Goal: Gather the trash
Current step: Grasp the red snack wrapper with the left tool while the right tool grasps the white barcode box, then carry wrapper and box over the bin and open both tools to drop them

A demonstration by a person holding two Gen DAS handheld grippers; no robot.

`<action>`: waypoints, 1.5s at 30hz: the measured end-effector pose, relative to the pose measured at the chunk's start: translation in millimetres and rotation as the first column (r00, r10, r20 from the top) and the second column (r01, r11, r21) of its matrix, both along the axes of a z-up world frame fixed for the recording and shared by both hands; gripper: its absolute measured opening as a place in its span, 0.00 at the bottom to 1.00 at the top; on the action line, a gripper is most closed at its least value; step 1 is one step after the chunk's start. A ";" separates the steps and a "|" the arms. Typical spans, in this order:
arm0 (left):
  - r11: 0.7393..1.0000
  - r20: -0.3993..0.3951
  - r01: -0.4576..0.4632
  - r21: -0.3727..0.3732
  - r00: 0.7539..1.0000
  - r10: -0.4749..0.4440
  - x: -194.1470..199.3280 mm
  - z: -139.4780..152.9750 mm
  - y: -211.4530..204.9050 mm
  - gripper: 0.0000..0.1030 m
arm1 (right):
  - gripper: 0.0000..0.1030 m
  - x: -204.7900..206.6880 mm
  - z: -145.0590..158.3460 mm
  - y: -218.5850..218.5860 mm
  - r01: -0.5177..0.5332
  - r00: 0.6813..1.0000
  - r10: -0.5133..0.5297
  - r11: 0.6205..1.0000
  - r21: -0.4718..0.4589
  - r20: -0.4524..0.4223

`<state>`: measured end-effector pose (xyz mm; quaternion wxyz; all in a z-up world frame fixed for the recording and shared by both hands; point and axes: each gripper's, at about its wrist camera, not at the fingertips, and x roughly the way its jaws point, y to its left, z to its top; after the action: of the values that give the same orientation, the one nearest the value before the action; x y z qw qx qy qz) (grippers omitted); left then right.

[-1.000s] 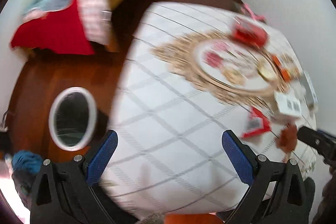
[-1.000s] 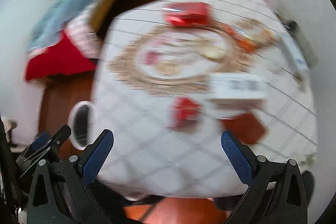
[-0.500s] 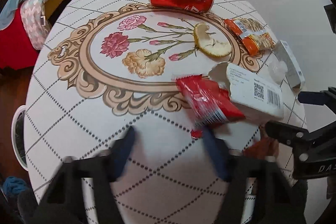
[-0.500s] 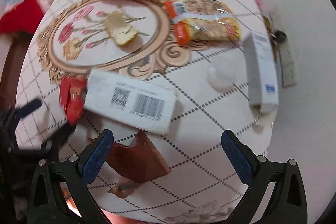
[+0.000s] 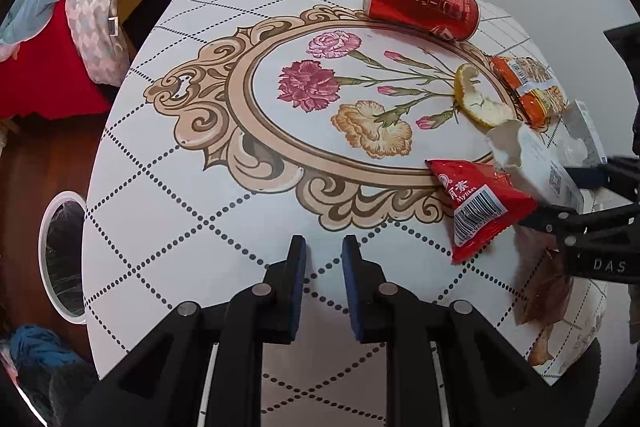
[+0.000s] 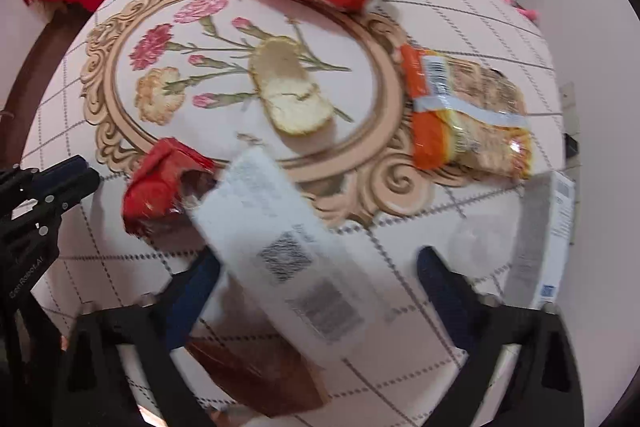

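My left gripper (image 5: 323, 259) hangs above the near edge of the round surface (image 5: 200, 211), its fingers (image 5: 297, 267) drawn nearly together with a narrow gap and nothing between them. My right gripper (image 6: 316, 291) stands with fingers (image 6: 440, 279) spread wide astride the white carton (image 6: 288, 247), which lies flat between them; the view is blurred, so I cannot tell whether they touch it. The trash is scattered on the far and right parts of the surface: a dented red can (image 5: 420, 1) on its side, an orange peel (image 5: 480, 99), an orange snack wrapper (image 5: 528, 87), a red packet (image 5: 476, 207) touching the carton, and a brown wrapper (image 6: 256, 375). A white-rimmed bin (image 5: 62, 255) stands on the floor at the left.
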<state>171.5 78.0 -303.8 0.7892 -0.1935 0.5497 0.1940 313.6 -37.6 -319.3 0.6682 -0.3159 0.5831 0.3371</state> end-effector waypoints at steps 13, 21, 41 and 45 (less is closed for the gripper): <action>0.993 0.068 0.013 -0.116 0.998 -0.006 11.8 14.0 -9.3 0.63 | 0.59 10.1 6.3 -103.2 0.492 0.865 -0.480 0.869 0.059 -0.145; 0.988 0.058 0.155 -0.013 0.986 -0.154 49.3 25.2 -51.1 0.63 | 0.58 0.6 10.7 -160.7 0.596 0.802 -0.583 0.793 0.126 -0.127; 0.965 0.049 0.243 0.096 0.967 -0.249 89.0 0.1 -77.2 0.06 | 0.52 15.5 -1.7 -94.8 0.505 0.863 -0.504 0.854 0.120 -0.043; 0.965 0.089 0.238 0.113 0.965 -0.248 71.4 16.2 -75.7 0.04 | 0.52 9.5 3.8 -100.6 0.515 0.857 -0.514 0.844 0.150 -0.048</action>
<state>242.9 2.3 -287.6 0.8430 -0.0939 0.5175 0.1132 323.1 -138.2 -315.5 0.7552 -0.0933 0.6198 0.1919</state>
